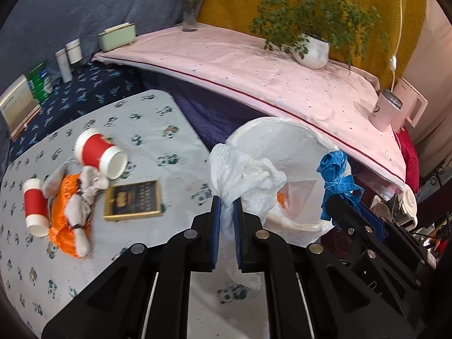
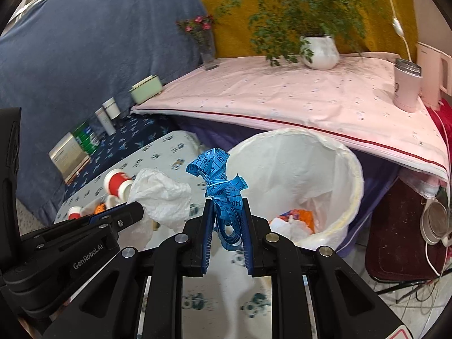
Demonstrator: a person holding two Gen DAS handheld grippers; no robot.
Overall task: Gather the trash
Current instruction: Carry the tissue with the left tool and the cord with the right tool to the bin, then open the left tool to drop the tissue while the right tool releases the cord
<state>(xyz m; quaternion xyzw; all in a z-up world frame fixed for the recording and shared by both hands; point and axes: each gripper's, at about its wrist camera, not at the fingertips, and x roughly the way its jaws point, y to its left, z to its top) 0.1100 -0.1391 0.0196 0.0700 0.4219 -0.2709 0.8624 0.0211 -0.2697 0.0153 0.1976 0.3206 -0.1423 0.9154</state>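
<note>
Beside the white-lined bin [image 2: 299,175], the left gripper [image 1: 227,206] pinches a crumpled white tissue [image 1: 243,175] and the right gripper [image 2: 226,206] pinches a bundled blue tape measure [image 2: 219,175], both near its rim. Red paper cups [image 1: 99,152] and an orange wrapper [image 1: 63,220] lie on the panda-print cloth table [image 1: 147,130].

Mustard wall hanging [image 2: 240,14] beside blue drape [image 2: 99,56]; pink-covered shelf [image 2: 282,99] carries potted plant [image 2: 319,52], flower vase [image 2: 207,53]; tiled floor [image 2: 418,305].

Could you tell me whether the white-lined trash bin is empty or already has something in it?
Not empty: the trash bin already holds crumpled white and orange scraps at its bottom.
</note>
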